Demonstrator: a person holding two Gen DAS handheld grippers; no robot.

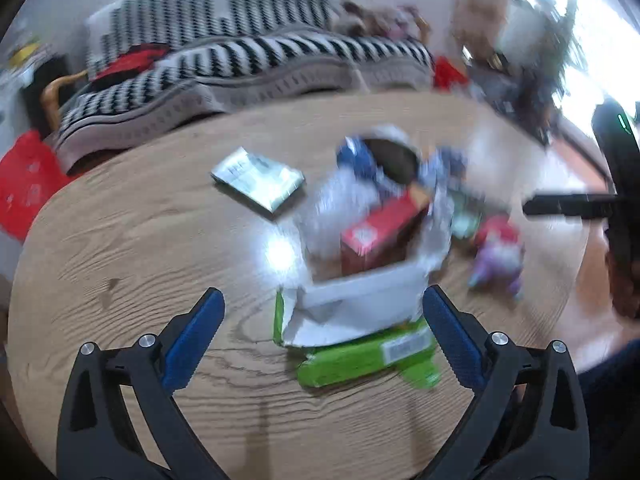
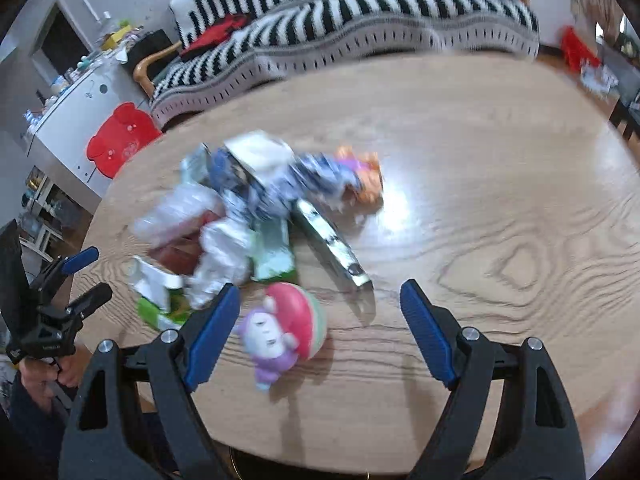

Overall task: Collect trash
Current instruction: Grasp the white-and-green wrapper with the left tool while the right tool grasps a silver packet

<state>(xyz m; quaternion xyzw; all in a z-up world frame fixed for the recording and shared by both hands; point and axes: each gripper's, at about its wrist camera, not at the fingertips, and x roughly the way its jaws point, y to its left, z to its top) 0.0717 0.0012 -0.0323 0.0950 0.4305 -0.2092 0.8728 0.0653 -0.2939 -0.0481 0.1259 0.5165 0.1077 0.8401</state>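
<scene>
A pile of trash lies on the round wooden table (image 1: 120,240). In the left wrist view, a torn green and white carton (image 1: 360,340) lies between the fingers of my open left gripper (image 1: 324,320), with a red box (image 1: 380,228), crumpled wrappers and a silver pouch (image 1: 260,180) beyond. In the right wrist view, my open right gripper (image 2: 320,308) hovers over a pink and purple toy (image 2: 284,328). The pile (image 2: 224,232) and a long silver packet (image 2: 332,244) lie ahead. The left gripper (image 2: 86,276) shows at the left edge, open. Both views are blurred.
An orange toy (image 2: 364,180) lies behind the pile. A striped sofa (image 2: 340,20) stands beyond the table, a red stool (image 2: 120,140) and a white cabinet (image 2: 68,120) to the left. The right gripper (image 1: 560,204) shows at the right of the left wrist view.
</scene>
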